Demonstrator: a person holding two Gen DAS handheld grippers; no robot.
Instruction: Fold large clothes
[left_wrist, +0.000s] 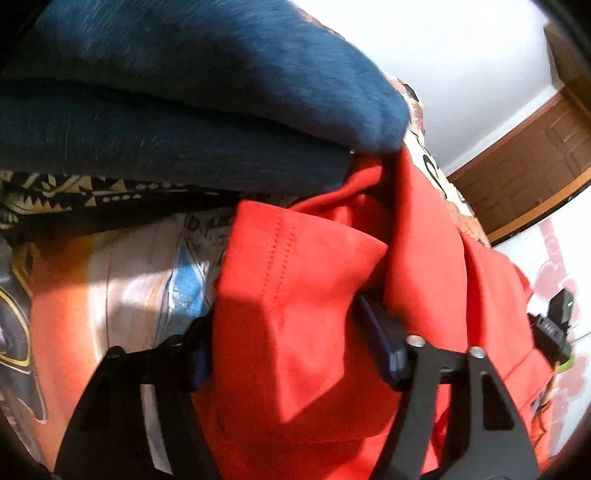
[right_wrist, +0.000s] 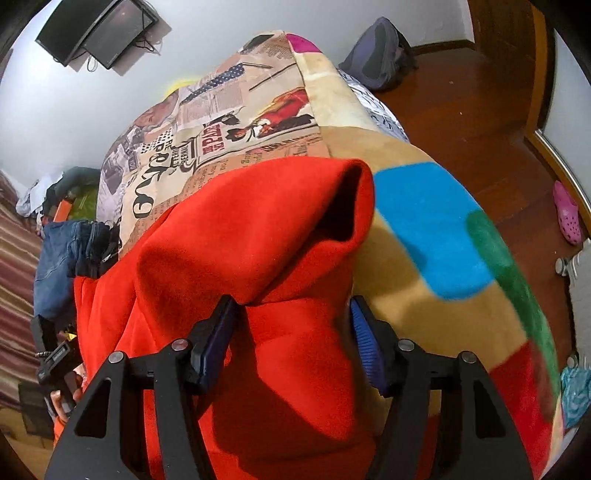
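A red fleece garment (left_wrist: 295, 277) lies bunched on the printed bed cover (right_wrist: 229, 147). My left gripper (left_wrist: 291, 332) is shut on a thick fold of it near a stitched hem, and cloth fills the whole gap between the blue pads. In the right wrist view the same red garment (right_wrist: 258, 221) humps up into an open tube-like fold. My right gripper (right_wrist: 291, 314) is shut on the cloth below that fold, which pinches in at the left pad (right_wrist: 218, 339). Both grippers point steeply down at the bed.
Folded blue clothes (left_wrist: 184, 92) are stacked over a black-and-cream patterned cloth (left_wrist: 55, 195) just beyond the left gripper. Jeans (right_wrist: 55, 258) lie at the bed's left edge. A backpack (right_wrist: 380, 55) and a pink clog (right_wrist: 569, 214) sit on the wooden floor (right_wrist: 461, 110).
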